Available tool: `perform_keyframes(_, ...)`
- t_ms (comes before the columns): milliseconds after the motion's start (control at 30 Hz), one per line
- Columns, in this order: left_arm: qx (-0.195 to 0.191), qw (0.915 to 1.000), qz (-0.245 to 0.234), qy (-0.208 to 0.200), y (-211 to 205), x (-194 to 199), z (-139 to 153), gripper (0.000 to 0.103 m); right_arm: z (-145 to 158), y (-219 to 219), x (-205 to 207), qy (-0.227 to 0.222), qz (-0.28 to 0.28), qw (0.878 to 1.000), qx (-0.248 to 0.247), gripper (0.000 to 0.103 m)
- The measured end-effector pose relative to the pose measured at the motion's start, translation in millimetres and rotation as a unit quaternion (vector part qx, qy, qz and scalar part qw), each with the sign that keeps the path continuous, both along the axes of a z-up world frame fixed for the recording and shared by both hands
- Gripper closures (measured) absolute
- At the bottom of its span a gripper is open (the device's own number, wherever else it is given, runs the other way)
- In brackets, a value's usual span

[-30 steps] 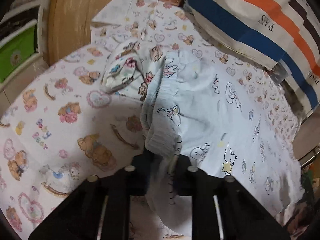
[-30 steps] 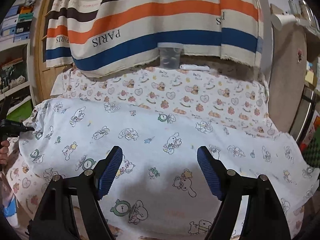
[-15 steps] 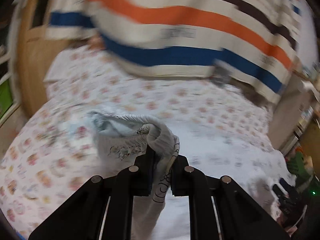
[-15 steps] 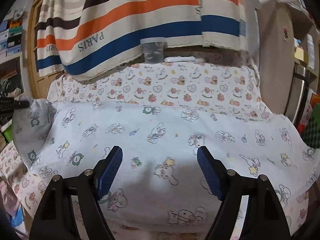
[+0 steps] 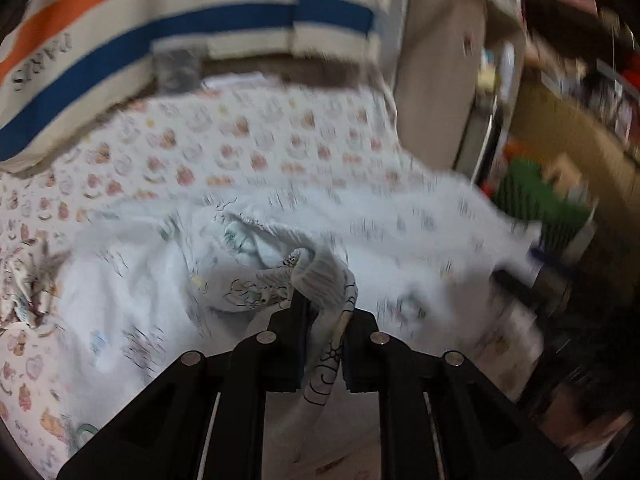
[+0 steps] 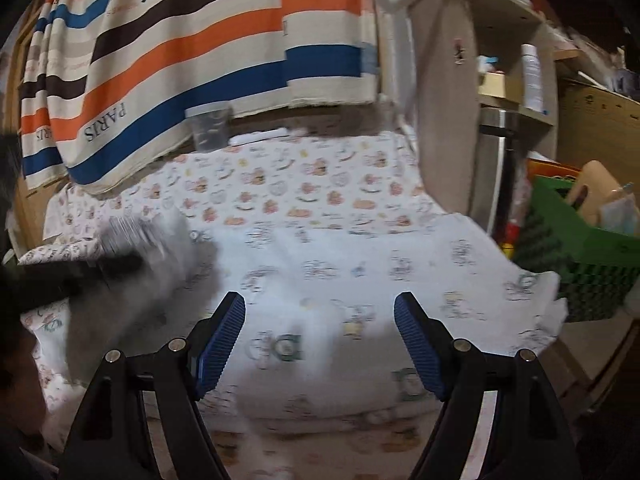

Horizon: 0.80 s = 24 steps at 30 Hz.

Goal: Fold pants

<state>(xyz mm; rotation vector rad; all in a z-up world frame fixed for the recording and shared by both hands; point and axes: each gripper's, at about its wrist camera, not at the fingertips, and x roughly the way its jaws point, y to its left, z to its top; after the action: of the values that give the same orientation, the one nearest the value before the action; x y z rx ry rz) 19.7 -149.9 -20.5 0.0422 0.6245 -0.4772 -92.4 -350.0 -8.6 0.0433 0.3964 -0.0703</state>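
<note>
Both wrist cameras look forward and slightly downward, close over the bed [image 6: 312, 184], toward the striped cloth [image 6: 192, 52] hanging behind it; each view shares that cloth, bed and pants [image 5: 400, 216].

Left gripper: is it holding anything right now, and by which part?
Yes. The left gripper is shut on the pants, pinching a bunched ribbed edge, apparently the waistband. The right gripper stands open above the fabric, holding nothing.
</note>
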Motion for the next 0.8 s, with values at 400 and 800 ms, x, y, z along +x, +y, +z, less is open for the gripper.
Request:
perform_keyframes(400,-0.022,0.9876,0.14,-0.067,103.7,-49.2,12.0,0.034,22.0,20.4,40.4,-0.016,0.081,0.997,0.013,0.024)
perform_keyframes(800,-0.066,0.9717,0.225,0.033,187.1,-30.7,-42.0,0.035,20.3,115.3,153.4,0.12,0.235,0.964,-0.045,0.027)
